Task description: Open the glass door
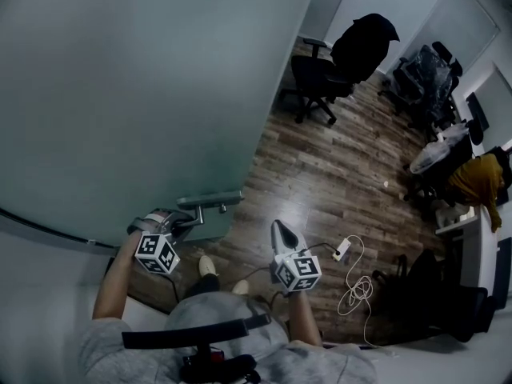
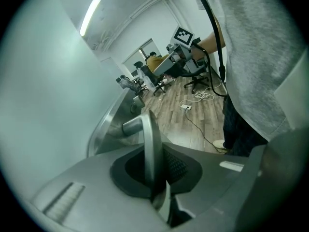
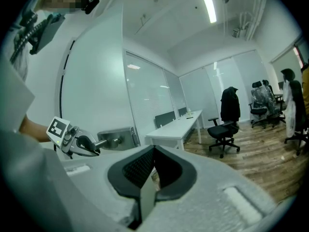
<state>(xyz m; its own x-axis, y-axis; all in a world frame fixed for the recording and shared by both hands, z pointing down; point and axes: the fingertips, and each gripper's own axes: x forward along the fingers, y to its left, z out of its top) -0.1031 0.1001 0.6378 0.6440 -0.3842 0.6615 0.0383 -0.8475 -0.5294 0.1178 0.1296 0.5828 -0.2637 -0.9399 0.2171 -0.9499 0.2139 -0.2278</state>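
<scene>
At the free edge of the frosted glass door point(image 1: 120, 94), low down, a metal lever handle point(image 1: 210, 201) sticks out level. The left gripper point(image 1: 182, 218) has its narrow jaws clamped on the outer end of that lever. The left gripper view confirms it: the bar runs straight down into the jaws, with the pads pressed against it on both sides.

The left forearm point(image 1: 112, 282) is bare and stretches up from the grey-sleeved shoulder towards the door, tilting the gripper downward. The right gripper point(image 1: 278, 229) hangs well apart from the handle over the wooden floor point(image 1: 320, 174). Its jaws are pressed together with nothing between them, and it points nearly level.

Only the head view shows the white power strip point(image 1: 342, 250) and its looped cable on the floor. It also shows an office chair point(image 1: 316, 78) with a dark jacket over it, past the door's edge. The right gripper view alone gives a side look at the left gripper on the lever, the lock plate behind it, and a long white desk point(image 3: 176, 129) beyond.
</scene>
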